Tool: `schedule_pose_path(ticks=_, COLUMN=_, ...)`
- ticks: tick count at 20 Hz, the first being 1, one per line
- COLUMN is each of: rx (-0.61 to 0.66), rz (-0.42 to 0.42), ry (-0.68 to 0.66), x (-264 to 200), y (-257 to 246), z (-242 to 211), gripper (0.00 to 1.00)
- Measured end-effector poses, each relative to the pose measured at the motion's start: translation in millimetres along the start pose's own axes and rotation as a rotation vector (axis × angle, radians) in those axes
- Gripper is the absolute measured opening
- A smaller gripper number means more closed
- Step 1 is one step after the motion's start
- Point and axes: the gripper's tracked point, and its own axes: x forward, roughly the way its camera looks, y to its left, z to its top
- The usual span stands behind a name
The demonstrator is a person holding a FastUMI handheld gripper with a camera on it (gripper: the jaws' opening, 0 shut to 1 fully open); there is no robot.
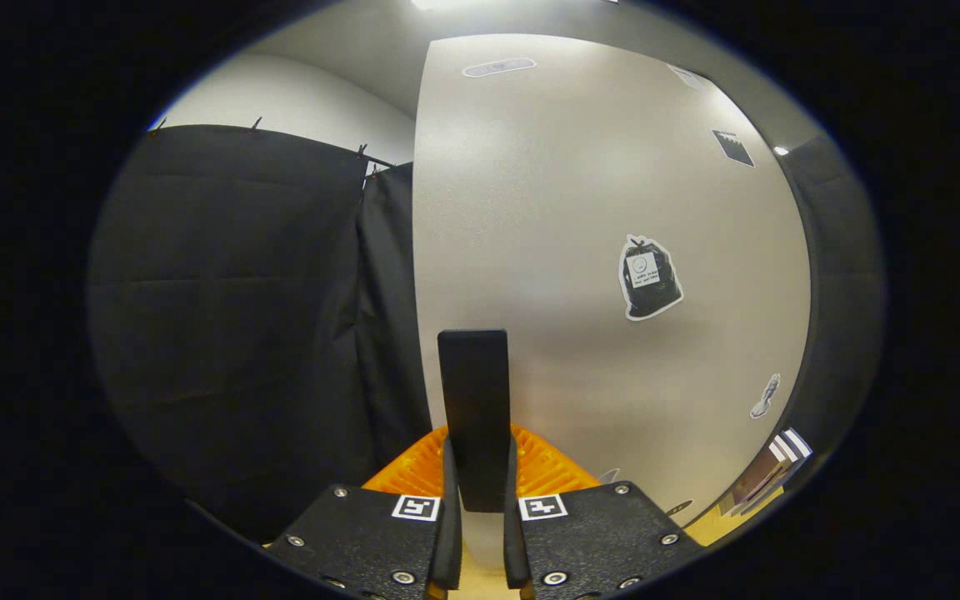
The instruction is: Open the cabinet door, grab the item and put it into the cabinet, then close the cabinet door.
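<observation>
The cabinet door [597, 192] is a pale, matte panel that rises just beyond my fingers, with a few stickers on it. Its black upright handle [472, 375] stands near the door's left edge. My gripper [477, 454] is shut on the lower part of that handle, one finger pressed on each side. The handle's top end sticks out above the fingertips. The item for the cabinet is hidden from me. I cannot tell how far the door stands from its frame.
Black booth cloth [230, 317] hangs left of the door's free edge. A sticker of a black bag [649, 277] sits mid-door. Several stacked books [772, 475] lie on a wooden surface [709, 527] at the door's lower right.
</observation>
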Motion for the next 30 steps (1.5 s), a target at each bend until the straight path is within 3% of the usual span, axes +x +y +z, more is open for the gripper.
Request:
schedule_pose_path(ticks=7, rx=0.01, rz=0.067, ry=0.01, x=-13, y=-8, z=-2, gripper=0.2)
schedule_pose_path(ticks=15, rx=0.004, rz=0.059, ry=-0.002, x=-66, y=-22, z=2, gripper=0.2)
schedule_pose_path(ticks=23, rx=0.012, rz=0.001, ry=0.011, x=-122, y=-63, z=-1, gripper=0.2)
schedule_pose_path(ticks=30, rx=-0.044, rz=-0.164, ry=-0.021, x=-159, y=-110, z=1, gripper=0.19)
